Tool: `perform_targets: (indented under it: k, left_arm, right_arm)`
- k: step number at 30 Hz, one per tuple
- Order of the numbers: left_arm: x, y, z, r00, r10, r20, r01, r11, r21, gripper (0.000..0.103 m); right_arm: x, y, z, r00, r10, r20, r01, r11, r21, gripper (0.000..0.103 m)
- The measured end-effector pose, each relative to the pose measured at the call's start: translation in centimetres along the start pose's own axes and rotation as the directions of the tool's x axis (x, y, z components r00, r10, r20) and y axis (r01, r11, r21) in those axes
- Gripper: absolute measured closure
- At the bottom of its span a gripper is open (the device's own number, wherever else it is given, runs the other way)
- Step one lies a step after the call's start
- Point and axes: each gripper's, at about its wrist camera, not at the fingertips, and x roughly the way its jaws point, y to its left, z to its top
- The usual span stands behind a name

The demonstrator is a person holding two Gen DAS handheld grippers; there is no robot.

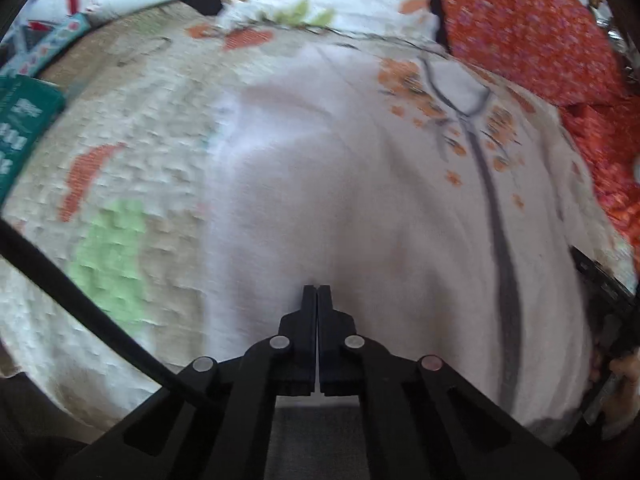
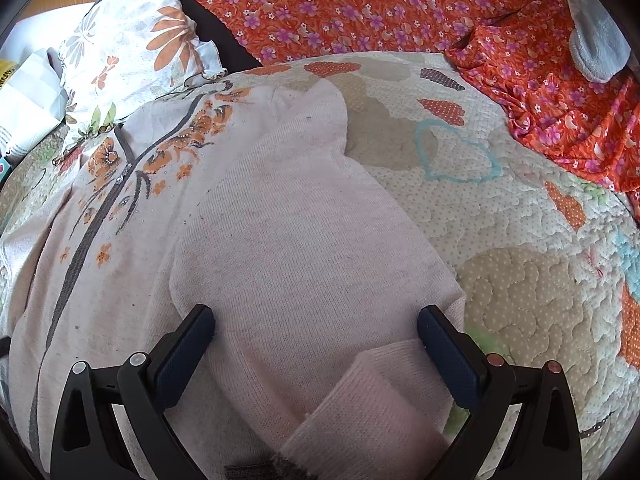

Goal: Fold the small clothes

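Observation:
A pale pink knit cardigan with a grey button band and orange flower embroidery lies flat on the bed. One sleeve is folded across its body, and the cuff lies nearest the camera. My right gripper stands open just above that sleeve, one finger on each side, with the pads off the cloth. In the left wrist view the same cardigan fills the middle, blurred. My left gripper is shut, tips over the plain left half, and no cloth shows between the jaws.
A quilted bedspread with heart patches carries the cardigan. An orange floral fabric is heaped at the back and right. A flowered pillow sits at the back left, a teal box at the left edge. A black cable crosses low left.

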Motion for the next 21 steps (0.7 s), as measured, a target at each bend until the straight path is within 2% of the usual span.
perform_targets:
  k: [3, 6, 7, 8, 10, 13, 14, 16, 18, 21]
  left_arm:
    - [-0.2, 3.9, 1.2, 0.997, 0.072, 0.008, -0.071, 0.993, -0.097, 0.103]
    - [-0.6, 9.6, 2.5, 0.977, 0.214, 0.008, -0.207, 0.955, -0.21, 0.103]
    - [-1.0, 10.6, 2.8, 0.973, 0.232, 0.006, -0.225, 0.947, -0.228, 0.103]
    - [-1.4, 11.3, 3.0, 0.975, 0.222, 0.01, -0.213, 0.948, -0.236, 0.103]
    - [-2.8, 11.3, 2.9, 0.988, 0.148, 0.046, -0.135, 0.969, -0.204, 0.1]
    - [-3.7, 8.1, 2.0, 0.997, 0.037, 0.067, -0.031, 0.996, -0.089, 0.081]
    - [-3.8, 6.8, 1.6, 0.998, -0.003, 0.064, 0.007, 0.998, -0.057, 0.078]
    - [-3.5, 4.1, 0.2, 0.993, -0.105, 0.046, 0.105, 0.994, 0.004, 0.077]
    - [-3.2, 1.9, -0.9, 0.984, -0.178, 0.018, 0.177, 0.983, 0.045, 0.077]
    - [-2.5, -1.4, -3.0, 0.971, -0.238, -0.024, 0.239, 0.964, 0.119, 0.076]
  right_arm:
    - [0.0, 0.0, 0.0, 1.0, 0.001, 0.001, -0.001, 1.0, 0.001, 0.0]
    - [0.0, 0.0, 0.0, 1.0, 0.002, 0.001, -0.002, 1.0, 0.003, 0.0]
    - [0.0, 0.0, -0.1, 1.0, 0.003, 0.003, -0.003, 1.0, 0.004, 0.0]
    - [0.0, 0.1, -0.1, 1.0, 0.003, 0.005, -0.003, 1.0, 0.004, 0.0]
    - [0.0, 0.1, -0.1, 1.0, 0.003, 0.006, -0.003, 1.0, 0.004, 0.0]
    - [0.0, 0.1, 0.0, 1.0, -0.004, 0.003, 0.004, 1.0, -0.002, 0.0]
    - [0.0, 0.1, 0.0, 1.0, -0.005, 0.003, 0.005, 1.0, -0.003, 0.0]
    - [0.1, 0.0, 0.0, 1.0, -0.012, 0.001, 0.012, 1.0, -0.01, 0.0]
    - [0.1, 0.0, 0.0, 1.0, -0.01, 0.002, 0.01, 1.0, -0.009, 0.0]
    - [0.1, 0.0, 0.0, 1.0, -0.006, 0.005, 0.006, 1.0, -0.006, 0.0]
